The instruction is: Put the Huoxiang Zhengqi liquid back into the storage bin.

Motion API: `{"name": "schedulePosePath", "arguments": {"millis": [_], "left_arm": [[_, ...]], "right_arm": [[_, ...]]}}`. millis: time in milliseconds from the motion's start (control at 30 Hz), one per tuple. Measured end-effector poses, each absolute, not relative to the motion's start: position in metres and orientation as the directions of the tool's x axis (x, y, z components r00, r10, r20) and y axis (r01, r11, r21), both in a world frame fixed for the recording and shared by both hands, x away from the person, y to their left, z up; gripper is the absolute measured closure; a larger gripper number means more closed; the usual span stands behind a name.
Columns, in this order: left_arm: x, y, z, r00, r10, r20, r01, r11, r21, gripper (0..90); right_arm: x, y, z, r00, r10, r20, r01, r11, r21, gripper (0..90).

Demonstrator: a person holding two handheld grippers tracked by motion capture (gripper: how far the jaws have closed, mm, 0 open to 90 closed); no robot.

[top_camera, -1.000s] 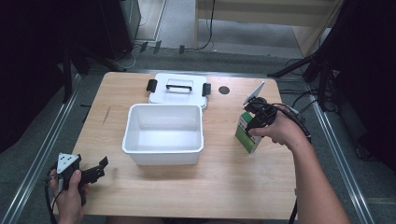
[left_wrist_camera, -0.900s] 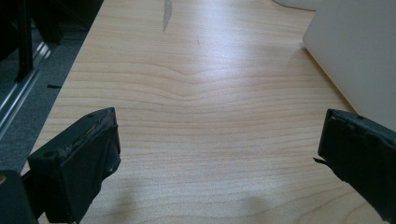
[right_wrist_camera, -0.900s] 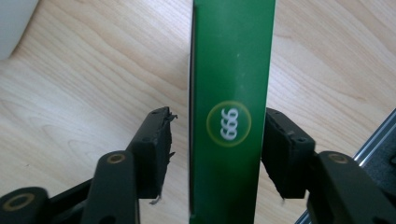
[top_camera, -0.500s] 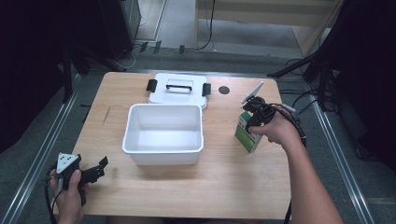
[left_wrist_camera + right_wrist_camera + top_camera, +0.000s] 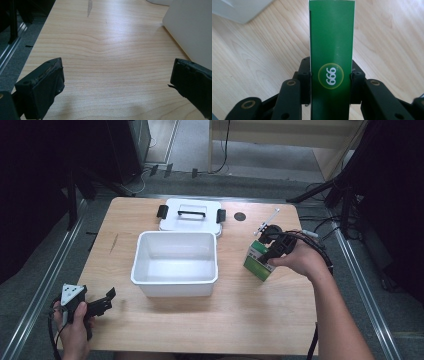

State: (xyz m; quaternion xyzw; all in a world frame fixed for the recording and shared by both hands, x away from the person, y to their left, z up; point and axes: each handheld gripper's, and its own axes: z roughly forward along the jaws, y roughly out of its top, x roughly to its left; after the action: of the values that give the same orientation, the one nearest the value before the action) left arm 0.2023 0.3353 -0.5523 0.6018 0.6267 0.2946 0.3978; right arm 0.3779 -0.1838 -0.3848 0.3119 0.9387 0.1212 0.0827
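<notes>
I am holding a green box (image 5: 332,50) in my right gripper (image 5: 331,82), its jaws clenched on the two narrow sides of the carton with the round "999" mark facing the camera. In the high view the green box (image 5: 259,260) is sitting at the right of the table (image 5: 300,320), just beside the white tub (image 5: 175,262) and apart from it, under my right hand (image 5: 300,260).

I am judging it to be a light cardboard carton: stiff enough along its edges, but thin-walled, so a hard squeeze is likely denting it. The printed faces are looking smooth and a little slick, so I am keeping the pads on the narrow sides, near the middle of its height, where the folded corners are giving the most support.

My left gripper (image 5: 97,304) is resting released at the near left corner, jaws wide apart over bare wood in its own view, with the tub's wall (image 5: 195,27) off to one side.

For moving, I am seeing open tabletop all round the carton: free wood toward the near edge and the right edge. The tub is standing open and empty, its rim being the one thing to lift clear of. The white lid (image 5: 191,214) is lying flat behind the tub, out of the way.
</notes>
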Motion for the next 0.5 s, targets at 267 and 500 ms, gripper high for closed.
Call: {"name": "schedulePosePath", "arguments": {"millis": [267, 500], "left_arm": [[0.202, 0.335, -0.552, 0.04, 0.989, -0.143, 0.521, 0.101, 0.848, 0.0], [0.203, 0.336, -0.552, 0.041, 0.988, -0.148, 0.519, 0.105, 0.848, 0.0]], "right_arm": [[0.367, -0.177, -0.358, -0.858, 0.502, -0.106, 0.441, 0.827, 0.348, 64.6], [0.359, -0.17, -0.341, -0.916, 0.378, -0.133, 0.309, 0.879, 0.363, 64.4]]}}
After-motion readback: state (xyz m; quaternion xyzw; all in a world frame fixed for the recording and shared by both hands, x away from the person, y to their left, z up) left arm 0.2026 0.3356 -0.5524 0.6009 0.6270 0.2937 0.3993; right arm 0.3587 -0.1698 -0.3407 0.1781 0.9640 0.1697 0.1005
